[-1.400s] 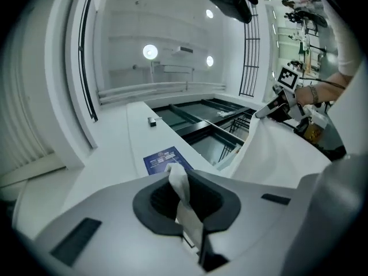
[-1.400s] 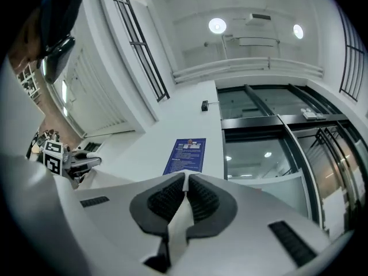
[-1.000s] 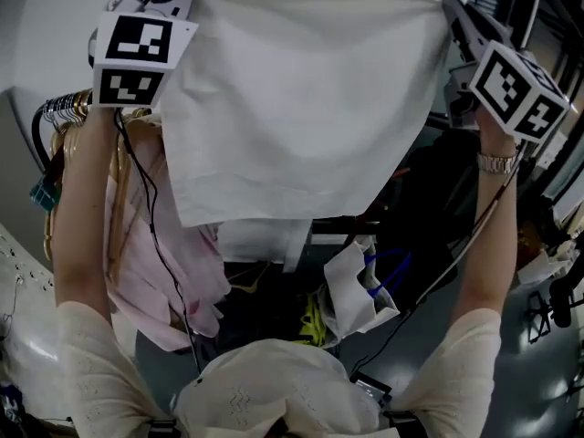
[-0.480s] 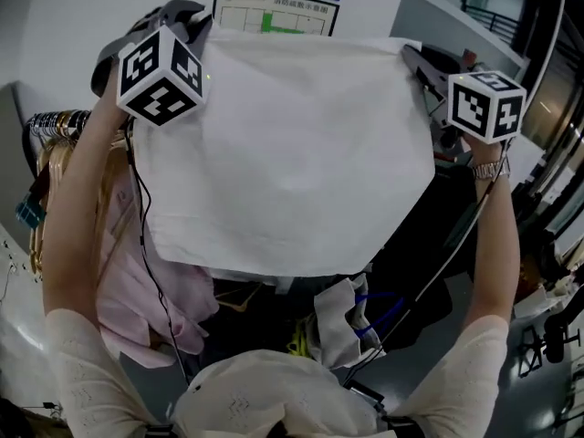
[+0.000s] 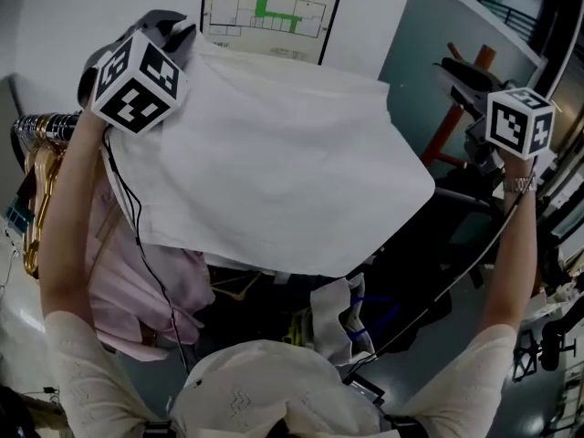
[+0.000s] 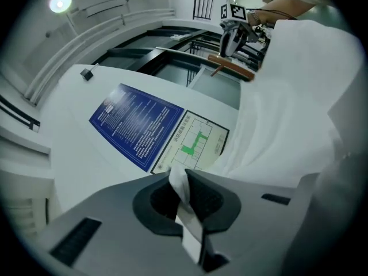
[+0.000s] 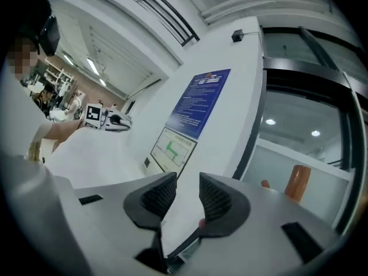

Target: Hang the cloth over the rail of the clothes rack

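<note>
Your left tongs (image 6: 183,191) are clamped on a corner of the white cloth (image 5: 274,172), with a strip of fabric pinched between the pads. Your right tongs (image 7: 188,195) are opening, jaws apart with nothing between them. They are raised well to the right of the cloth's free right corner. The cloth hangs from the left tongs alone, held high in front of you and spreading down and to the right over dark shapes below. Whether it rests on a rail cannot be told, because the fabric covers what lies under it. At the left, hangers (image 5: 38,167) crowd together, with pink garments (image 5: 137,281) hanging beneath them. On the far wall, a floor-plan sign (image 5: 269,16) shows above the cloth's upper edge.
</note>
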Available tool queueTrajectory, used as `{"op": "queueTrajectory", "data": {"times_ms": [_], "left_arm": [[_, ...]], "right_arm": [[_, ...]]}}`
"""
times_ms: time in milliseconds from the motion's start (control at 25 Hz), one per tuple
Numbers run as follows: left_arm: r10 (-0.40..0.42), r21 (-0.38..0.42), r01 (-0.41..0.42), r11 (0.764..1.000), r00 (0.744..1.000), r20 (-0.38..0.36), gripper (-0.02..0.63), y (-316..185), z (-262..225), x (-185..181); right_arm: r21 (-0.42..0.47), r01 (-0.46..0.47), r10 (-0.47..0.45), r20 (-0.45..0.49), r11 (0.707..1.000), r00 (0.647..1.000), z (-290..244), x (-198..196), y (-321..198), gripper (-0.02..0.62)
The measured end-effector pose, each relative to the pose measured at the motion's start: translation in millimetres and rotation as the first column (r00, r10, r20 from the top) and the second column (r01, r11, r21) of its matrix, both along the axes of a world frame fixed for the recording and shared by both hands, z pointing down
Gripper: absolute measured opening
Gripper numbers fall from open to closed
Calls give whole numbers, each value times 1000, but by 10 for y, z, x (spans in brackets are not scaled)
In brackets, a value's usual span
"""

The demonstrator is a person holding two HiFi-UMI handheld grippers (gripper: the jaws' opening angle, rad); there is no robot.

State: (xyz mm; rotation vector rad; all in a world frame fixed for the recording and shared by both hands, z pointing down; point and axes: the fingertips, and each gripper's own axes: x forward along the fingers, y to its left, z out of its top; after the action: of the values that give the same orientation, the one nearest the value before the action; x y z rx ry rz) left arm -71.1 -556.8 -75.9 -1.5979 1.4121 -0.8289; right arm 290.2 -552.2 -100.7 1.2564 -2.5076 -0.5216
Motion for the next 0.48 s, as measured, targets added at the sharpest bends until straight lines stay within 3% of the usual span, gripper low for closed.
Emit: {"op": "queueTrajectory", "data": {"times_ms": [120,280,400,480], "left_arm": [[50,57,-49,997,999,-10,15,112,-93,79],[113,135,-109,985,993,-22,15,224,-195,119],[146,190,-143,971,989,-4,15,262,-260,140],[163,195,-166,967,986,30,15,285,-269,184]], "right_arm": [[57,76,-73,-48,995,996,-44,-262,208,114],[175,269,-241,-164,947,957,-167,-1382,786,112],[152,397,-366,-196,905,910,-107,-2242,1019,112],[117,425,-394,-221,898,892,-20,-2677,994,114]]}}
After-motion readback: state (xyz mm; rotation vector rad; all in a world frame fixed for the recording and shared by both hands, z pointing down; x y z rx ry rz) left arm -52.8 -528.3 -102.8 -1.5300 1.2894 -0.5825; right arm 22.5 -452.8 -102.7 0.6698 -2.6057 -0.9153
